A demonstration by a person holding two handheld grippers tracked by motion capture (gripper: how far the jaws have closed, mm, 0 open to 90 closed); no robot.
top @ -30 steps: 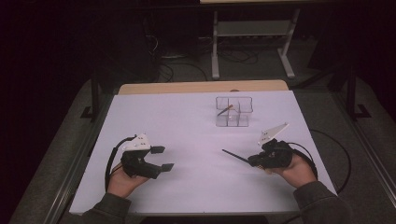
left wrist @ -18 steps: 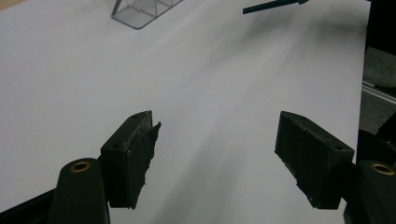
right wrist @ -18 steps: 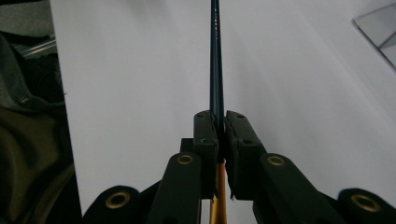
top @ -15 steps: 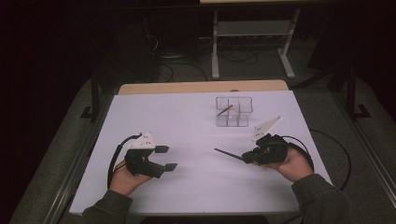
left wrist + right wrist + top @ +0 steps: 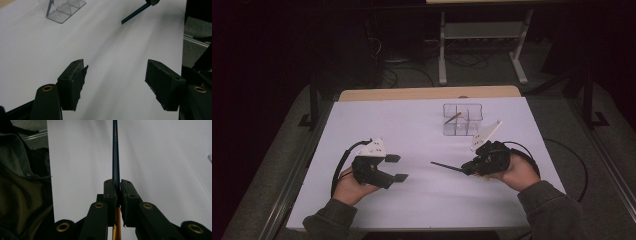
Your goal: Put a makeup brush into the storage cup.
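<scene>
My right gripper (image 5: 468, 169) is shut on a thin dark blue pencil (image 5: 446, 166) that points left over the white table top (image 5: 422, 135). In the right gripper view the pencil (image 5: 115, 150) runs straight out from between the pressed pads of the right gripper (image 5: 118, 192), with an orange end behind them. My left gripper (image 5: 397, 168) stands open at the front left. Its jaws have just been closing a little, and between the left gripper's (image 5: 116, 80) pads there is only bare table. A clear compartment box (image 5: 462, 119) holds a brownish stick (image 5: 453, 118).
The clear box (image 5: 62, 10) and the blue pencil's tip (image 5: 133, 15) lie ahead in the left gripper view. A wooden strip (image 5: 427, 93) borders the table's far edge. Beyond it stand a metal frame (image 5: 482, 35) and floor cables. A black cable (image 5: 562, 155) loops off the right edge.
My right hand has moved left and a little away from the front edge, carrying the pencil. My left hand has drifted slightly right and forward, its jaws a bit narrower.
</scene>
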